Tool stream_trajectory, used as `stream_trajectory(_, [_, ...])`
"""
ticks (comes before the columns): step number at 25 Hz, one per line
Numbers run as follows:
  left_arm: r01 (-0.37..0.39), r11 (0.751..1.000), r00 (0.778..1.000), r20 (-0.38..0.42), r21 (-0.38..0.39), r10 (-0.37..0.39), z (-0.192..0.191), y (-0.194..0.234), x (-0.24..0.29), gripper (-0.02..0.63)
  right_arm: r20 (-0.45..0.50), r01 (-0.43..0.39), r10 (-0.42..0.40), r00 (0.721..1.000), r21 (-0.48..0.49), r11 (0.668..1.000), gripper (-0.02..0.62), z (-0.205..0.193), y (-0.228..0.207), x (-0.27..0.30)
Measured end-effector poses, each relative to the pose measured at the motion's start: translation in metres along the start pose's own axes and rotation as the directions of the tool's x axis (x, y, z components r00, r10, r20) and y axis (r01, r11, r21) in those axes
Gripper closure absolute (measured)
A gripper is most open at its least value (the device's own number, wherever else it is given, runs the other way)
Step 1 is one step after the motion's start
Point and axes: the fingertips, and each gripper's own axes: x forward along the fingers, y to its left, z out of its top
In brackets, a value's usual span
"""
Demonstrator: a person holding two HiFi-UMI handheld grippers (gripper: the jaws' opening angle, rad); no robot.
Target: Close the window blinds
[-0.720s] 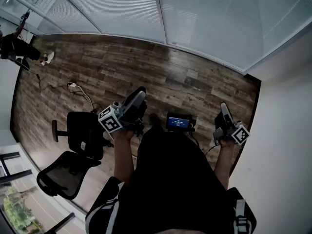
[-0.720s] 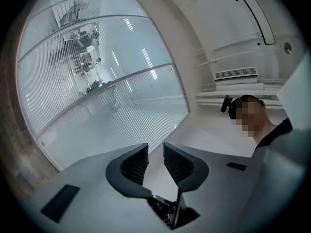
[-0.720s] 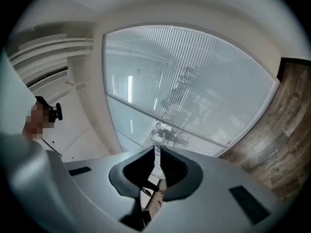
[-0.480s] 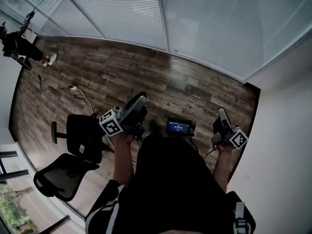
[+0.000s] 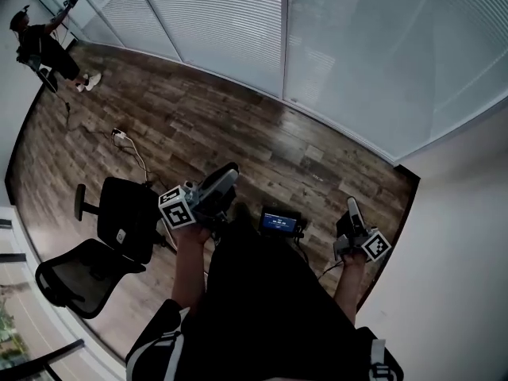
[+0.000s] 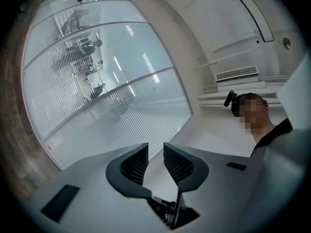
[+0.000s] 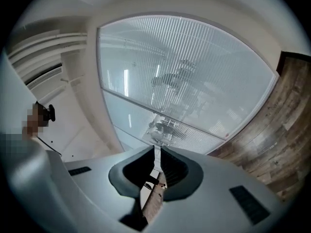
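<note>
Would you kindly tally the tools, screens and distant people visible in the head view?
Tools: 2, left tool and right tool
Screens: 1, screen
Distant people: 1, person
Total: 4

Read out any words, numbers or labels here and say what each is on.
None is readable.
Small screen at the person's waist: lit characters, too small to read.
White tag on the office chair: too small to read.
Marker cubes: square patterns, no words.
</note>
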Motion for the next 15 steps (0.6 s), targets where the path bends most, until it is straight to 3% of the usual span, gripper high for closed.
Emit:
stream_trajectory(6, [-0.017,1.000,0.999,0.040,-0.018,0.018,0.009,0.032,-0.015,0.499,-0.051,0.008,-0.009,0.999,-0.015,1.000,0.551,-0.014,-0.010,0.031])
stream_trajectory(11, [0.013,0.996,0.993,0.116,-0.083,-0.003,0.074,0.083,-0.032,0.499,-0.090,0.059,-0.066,0.994,-0.078,0.995,0.551,-0.020,0.012,0.107])
stream_trajectory(15, [0.026,0.997,0.980,0.198,-0.075,-0.011,0.138,0.123,-0.050,0.499,-0.118,0.039,-0.051,0.992,-0.105,0.994,0.551,-0.033,0.025,0.183])
